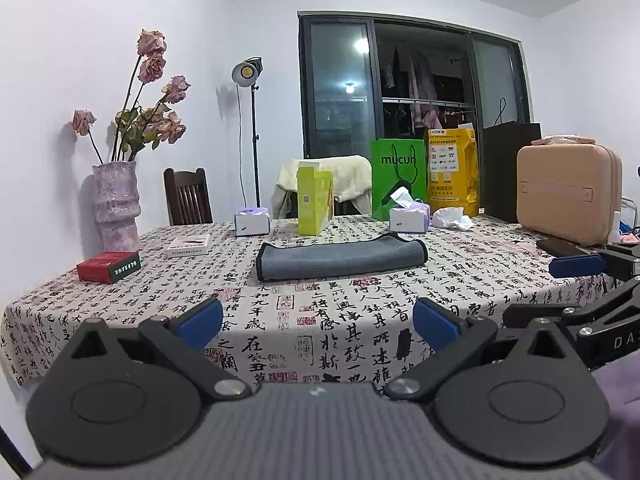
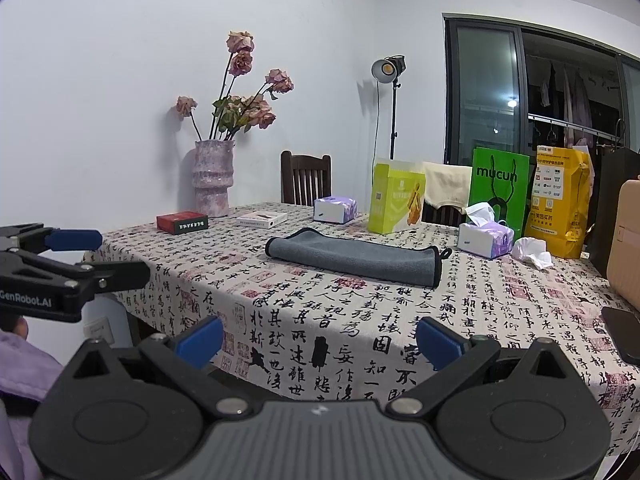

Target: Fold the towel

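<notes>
A grey towel [image 1: 340, 258] with dark edging lies folded into a long strip in the middle of the table; it also shows in the right wrist view [image 2: 356, 256]. My left gripper [image 1: 318, 326] is open and empty, held off the table's near edge, well short of the towel. My right gripper [image 2: 320, 340] is open and empty too, off the near edge. Each gripper shows at the side of the other's view: the right one [image 1: 576, 266], the left one [image 2: 74, 240].
The table carries a calligraphy-print cloth [image 1: 320, 320]. On it stand a vase of dried roses [image 1: 116, 204], a red box [image 1: 109, 267], a white box [image 1: 189, 245], two tissue boxes [image 1: 252, 220], a yellow-green carton [image 1: 315, 202], bags [image 1: 398, 178], a tan case [image 1: 568, 196] and a phone [image 2: 624, 334].
</notes>
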`<action>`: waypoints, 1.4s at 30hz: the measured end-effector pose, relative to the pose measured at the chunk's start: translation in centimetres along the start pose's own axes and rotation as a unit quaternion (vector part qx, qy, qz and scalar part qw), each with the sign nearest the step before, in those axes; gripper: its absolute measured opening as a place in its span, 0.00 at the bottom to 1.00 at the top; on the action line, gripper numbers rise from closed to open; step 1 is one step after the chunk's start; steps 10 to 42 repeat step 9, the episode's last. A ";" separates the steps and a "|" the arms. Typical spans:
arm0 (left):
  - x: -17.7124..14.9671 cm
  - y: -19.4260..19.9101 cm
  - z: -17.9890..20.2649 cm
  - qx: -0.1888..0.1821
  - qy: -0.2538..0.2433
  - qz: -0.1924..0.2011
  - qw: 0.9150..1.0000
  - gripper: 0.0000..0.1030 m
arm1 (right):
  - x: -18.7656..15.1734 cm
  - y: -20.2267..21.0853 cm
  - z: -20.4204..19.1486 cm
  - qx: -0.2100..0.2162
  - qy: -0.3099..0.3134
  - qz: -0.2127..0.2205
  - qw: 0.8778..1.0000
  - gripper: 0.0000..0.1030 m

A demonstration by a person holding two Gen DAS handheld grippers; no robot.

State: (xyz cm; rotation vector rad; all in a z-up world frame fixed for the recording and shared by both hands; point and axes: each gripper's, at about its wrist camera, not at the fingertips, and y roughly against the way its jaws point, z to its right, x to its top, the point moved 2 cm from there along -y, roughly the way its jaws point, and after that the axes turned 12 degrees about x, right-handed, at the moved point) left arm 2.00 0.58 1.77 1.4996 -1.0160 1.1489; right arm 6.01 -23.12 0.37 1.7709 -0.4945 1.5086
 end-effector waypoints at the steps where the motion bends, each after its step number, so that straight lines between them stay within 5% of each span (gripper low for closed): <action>1: 0.0 0.0 0.0 0.000 0.000 0.000 1.000 1.00 | 0.1 0.0 0.0 0.000 0.000 0.000 1.000 1.00; 42: 0.1 0.0 0.1 -0.002 0.000 -0.001 1.000 1.00 | 0.0 0.0 0.0 0.000 0.000 0.000 1.000 1.00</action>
